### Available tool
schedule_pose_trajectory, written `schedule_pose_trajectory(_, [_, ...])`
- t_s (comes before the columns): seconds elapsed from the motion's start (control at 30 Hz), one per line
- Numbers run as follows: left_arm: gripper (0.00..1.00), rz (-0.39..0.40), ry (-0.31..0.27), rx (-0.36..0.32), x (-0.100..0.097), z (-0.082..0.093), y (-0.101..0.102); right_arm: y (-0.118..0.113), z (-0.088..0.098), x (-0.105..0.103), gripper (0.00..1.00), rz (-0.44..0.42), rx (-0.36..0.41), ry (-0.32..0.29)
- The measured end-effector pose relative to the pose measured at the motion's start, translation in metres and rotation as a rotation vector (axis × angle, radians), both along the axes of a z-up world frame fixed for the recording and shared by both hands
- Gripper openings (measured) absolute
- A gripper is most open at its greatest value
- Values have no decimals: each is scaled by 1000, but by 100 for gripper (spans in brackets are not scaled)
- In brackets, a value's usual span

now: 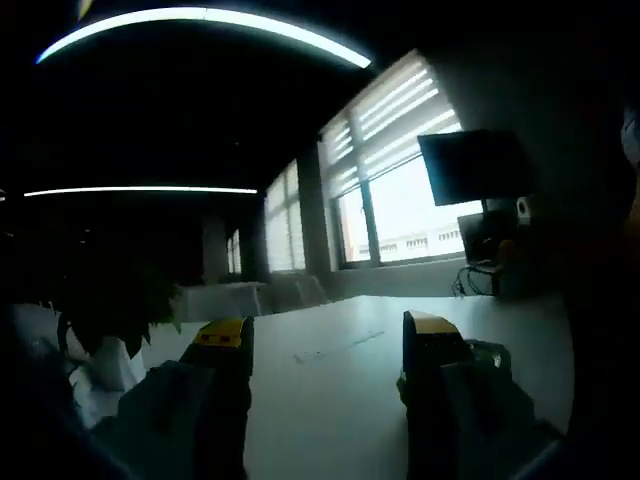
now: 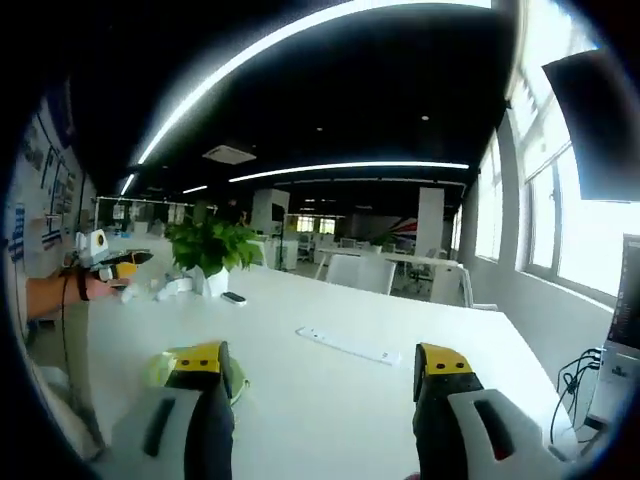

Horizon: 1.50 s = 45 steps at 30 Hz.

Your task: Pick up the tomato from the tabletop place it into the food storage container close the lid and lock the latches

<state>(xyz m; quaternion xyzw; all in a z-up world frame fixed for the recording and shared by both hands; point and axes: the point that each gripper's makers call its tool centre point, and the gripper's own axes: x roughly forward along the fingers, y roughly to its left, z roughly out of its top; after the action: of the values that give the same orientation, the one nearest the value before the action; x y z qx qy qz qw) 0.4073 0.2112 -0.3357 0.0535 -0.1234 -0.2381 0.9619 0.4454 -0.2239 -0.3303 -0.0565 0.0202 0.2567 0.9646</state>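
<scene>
Both hand-held grippers hover over the white table, jaws spread wide and holding nothing.

From the right gripper view, the right hand-held gripper (image 2: 322,375) hangs above the table (image 2: 330,400) with its yellow-tipped jaws parted, and just behind its left jaw sits something pale green and clear (image 2: 158,368), mostly hidden, so I cannot tell whether that is the container. No tomato that I can make out. Further along the table lies a flat white bar (image 2: 348,345), then a potted plant (image 2: 212,250) with a small dark object (image 2: 233,297) beside it. At the far left a person's hand (image 2: 75,288) grips the left hand-held gripper (image 2: 118,262). In the dim left gripper view, the left hand-held gripper (image 1: 328,345) also stands unclenched over the table (image 1: 330,400), facing bright windows (image 1: 400,190) and a dark monitor (image 1: 475,165).
</scene>
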Motion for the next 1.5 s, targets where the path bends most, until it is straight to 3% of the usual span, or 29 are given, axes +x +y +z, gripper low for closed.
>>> schedule_pose_trajectory(0.23, [58, 44, -18, -1, -12, 1, 7, -34, -6, -10, 69, -82, 28, -24])
schedule_pose_trajectory(0.47, [58, 128, -29, -49, -14, -5, 31, -66, -34, -23, 69, -188, 30, -64])
schedule_pose_trajectory(0.73, [58, 189, 1, -103, -20, -31, 50, -95, -67, -35, 70, -246, 54, -49])
schedule_pose_trajectory(1.07, [58, 232, 38, -110, -28, -59, 57, -109, -96, -36, 70, -288, 74, -16])
schedule_pose_trajectory(1.37, [58, 246, 44, -124, -29, -62, 67, -120, -89, -39, 69, -309, 103, -31])
schedule_pose_trajectory(1.5, [59, 202, 34, -117, -28, -60, 62, -121, -83, -39, 70, -294, 92, -44])
